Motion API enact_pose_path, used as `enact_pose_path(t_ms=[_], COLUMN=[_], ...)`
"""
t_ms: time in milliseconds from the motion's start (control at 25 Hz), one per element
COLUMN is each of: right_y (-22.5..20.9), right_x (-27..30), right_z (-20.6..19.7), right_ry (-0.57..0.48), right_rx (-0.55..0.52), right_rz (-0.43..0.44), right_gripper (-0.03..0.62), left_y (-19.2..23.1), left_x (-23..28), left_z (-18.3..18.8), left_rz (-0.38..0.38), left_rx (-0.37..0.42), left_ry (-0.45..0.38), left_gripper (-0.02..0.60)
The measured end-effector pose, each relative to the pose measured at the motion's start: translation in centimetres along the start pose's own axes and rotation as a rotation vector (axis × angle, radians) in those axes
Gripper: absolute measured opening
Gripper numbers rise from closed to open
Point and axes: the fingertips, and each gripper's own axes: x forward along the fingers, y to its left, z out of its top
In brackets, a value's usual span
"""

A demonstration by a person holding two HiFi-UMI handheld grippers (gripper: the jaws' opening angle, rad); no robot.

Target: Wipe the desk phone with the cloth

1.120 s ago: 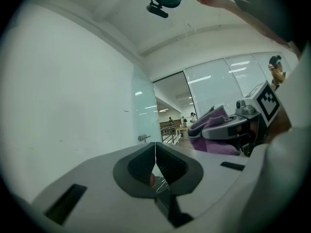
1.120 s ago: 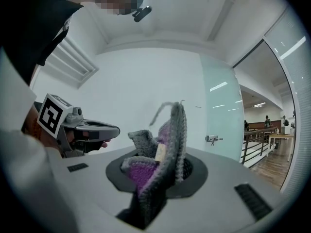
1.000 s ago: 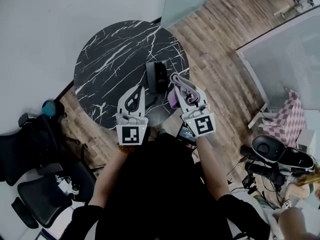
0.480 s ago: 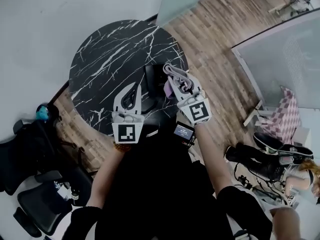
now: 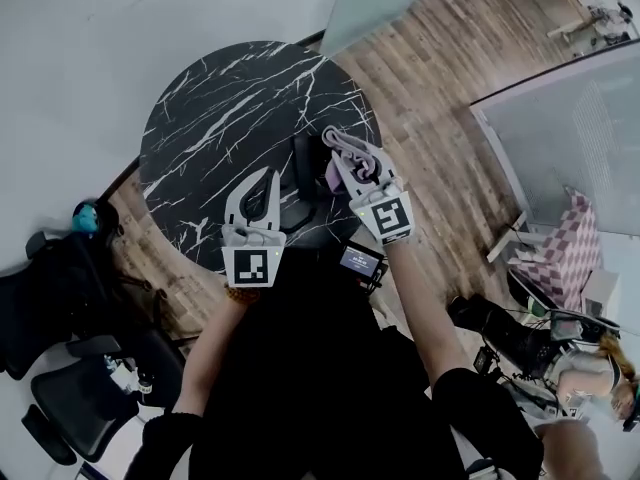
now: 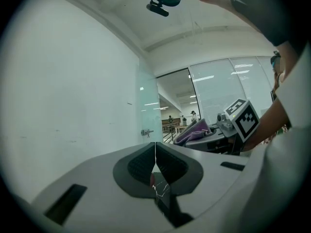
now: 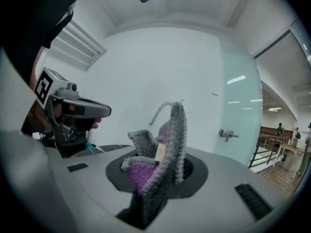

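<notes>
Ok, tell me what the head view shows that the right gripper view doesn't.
Head view only: the desk phone, and the black chairs beside the table. Right gripper view only: a door handle, and the right claw closed on the cloth, seen up close. Both: the cloth, the left claw and the marble table.

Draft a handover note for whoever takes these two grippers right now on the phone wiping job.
Left hand-held gripper: shut, empty, held above the black marble table, near its front edge.
Right hand-held gripper: shut on the cloth, also held up.
Desk phone: on the table, between the grippers, partly hidden.
Done: cloth is gripped.
Left: cloth isn't touching the phone; lower it and wipe. Any earlier wiping can't be told.
</notes>
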Motion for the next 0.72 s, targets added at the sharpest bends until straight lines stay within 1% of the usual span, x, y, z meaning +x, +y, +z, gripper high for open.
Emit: enact_pose_path(t_ms=[160,280,400,520,600,720], right_y=[-0.6,-0.9,-1.3,-1.3,-1.2,-1.0], right_x=[0.5,0.7,2.0,4.1,5.5,7.5], right_z=[-1.4,-2.1,-3.6,-5.3,-6.0,-6.9], right_ry=[0.017,0.03,0.062,0.095,0.109,0.125], right_rx=[0.009,0.007,-0.062,-0.137,-0.156,-0.172], right_rz=[-0.005,-0.01,-0.009,0.017,0.036,0.069], right_gripper=[0.103,0.103,0.103,0.103,0.103,0.103], left_y=[0.0,-0.3,-0.4,-0.4,-0.5,-0.6], left_x=[0.0,0.2,0.4,0.6,0.6,0.8], left_z=[-0.4,-0.5,-0.6,-0.8,-1.2,-1.7], left_rz=[-0.006,-0.026,-0.031,-0.026,-0.024,-0.029], left_rx=[-0.009,0.016,0.018,0.009,-0.008,-0.01], left_ry=[0.007,0.018,0.022,0.016,0.03,0.045], left_gripper=[0.016,0.016,0.017,0.017,0.017,0.016])
